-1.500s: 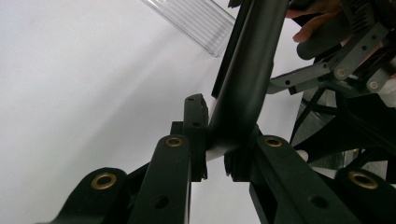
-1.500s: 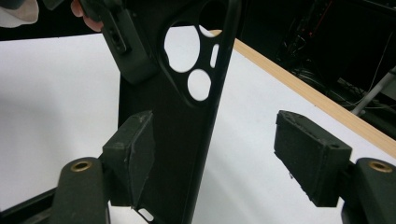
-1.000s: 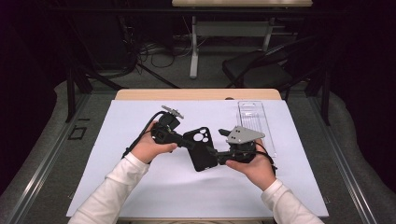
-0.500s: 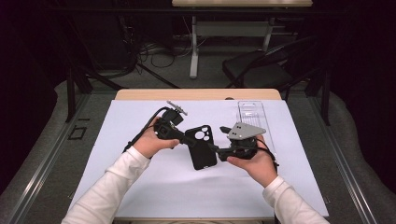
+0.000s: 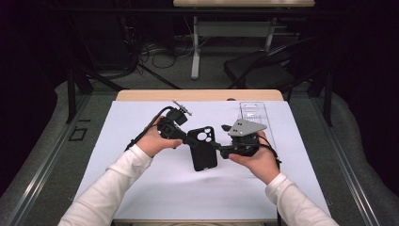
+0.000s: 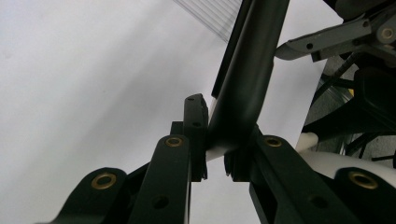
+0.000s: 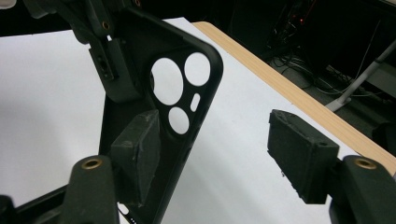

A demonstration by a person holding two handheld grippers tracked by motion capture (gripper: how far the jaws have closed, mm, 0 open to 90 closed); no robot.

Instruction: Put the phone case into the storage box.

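**Phone case pinched on one side**

My left gripper (image 5: 184,135) clamps the black phone case (image 5: 203,149) at its nine o'clock edge, above the white sheet (image 5: 141,197). My right gripper (image 5: 221,151), at three o'clock, has just been closing; its jaws stand apart, not yet pressing.

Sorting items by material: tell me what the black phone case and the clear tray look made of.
Phone case: looks like matte black soft plastic or rubbery silicone, going by its dull sheen, rounded edges and clean camera cut-outs; which one is uncertain.
Clear tray: seemingly rigid transparent plastic, glossy, with moulded ridges that catch the light and the white sheet visible through it.
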